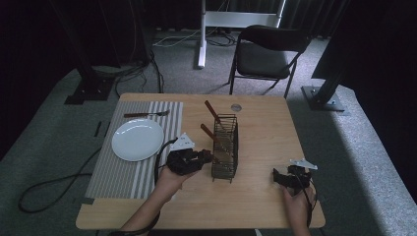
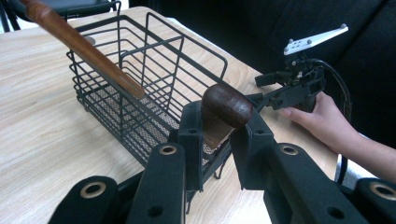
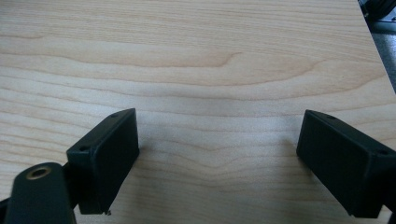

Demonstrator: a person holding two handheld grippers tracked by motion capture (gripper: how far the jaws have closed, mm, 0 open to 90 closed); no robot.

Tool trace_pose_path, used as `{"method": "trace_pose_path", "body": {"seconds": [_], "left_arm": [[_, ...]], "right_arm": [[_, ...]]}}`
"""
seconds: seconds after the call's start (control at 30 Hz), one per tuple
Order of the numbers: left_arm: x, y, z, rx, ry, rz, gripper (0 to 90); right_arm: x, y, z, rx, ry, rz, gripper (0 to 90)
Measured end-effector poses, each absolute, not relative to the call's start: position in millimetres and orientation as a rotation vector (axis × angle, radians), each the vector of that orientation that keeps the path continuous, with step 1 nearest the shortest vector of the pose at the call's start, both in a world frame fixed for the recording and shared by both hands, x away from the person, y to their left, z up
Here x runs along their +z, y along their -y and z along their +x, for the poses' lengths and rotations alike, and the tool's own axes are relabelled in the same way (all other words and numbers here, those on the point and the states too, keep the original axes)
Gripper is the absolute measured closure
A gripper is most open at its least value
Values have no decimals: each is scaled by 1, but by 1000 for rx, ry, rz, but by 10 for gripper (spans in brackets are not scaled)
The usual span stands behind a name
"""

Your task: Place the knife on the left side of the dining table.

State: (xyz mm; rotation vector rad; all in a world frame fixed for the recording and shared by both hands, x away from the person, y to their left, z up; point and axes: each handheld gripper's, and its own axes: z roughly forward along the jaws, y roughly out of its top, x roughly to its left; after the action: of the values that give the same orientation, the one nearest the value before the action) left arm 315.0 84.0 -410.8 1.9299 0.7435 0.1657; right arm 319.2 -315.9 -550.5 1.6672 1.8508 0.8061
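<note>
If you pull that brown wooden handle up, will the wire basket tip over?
It might. The wire basket looks tall, narrow and light, so a snag could tilt it. The wooden handle looks stiff and smooth; the left gripper is shut on it.

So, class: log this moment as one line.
left gripper: shut on wooden handle | handle: in wire basket | right gripper: open, over table

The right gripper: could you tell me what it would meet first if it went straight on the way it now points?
Probably nothing but bare wooden table: the right gripper, jaws open, points low across the tabletop, so it would likely graze the wood; depth is hard to judge.
</note>
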Motion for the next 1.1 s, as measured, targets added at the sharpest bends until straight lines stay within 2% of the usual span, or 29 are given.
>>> {"method": "trace_pose_path", "body": {"seconds": [0.5, 1.1], "left_arm": [[-396, -78, 314, 198, -714, 1949, 754], [-365, -95, 307, 217, -692, 1888, 754]], "right_arm": [[-550, 316, 319, 806, -1852, 1668, 121], [-550, 316, 319, 804, -1852, 1668, 121]]}}
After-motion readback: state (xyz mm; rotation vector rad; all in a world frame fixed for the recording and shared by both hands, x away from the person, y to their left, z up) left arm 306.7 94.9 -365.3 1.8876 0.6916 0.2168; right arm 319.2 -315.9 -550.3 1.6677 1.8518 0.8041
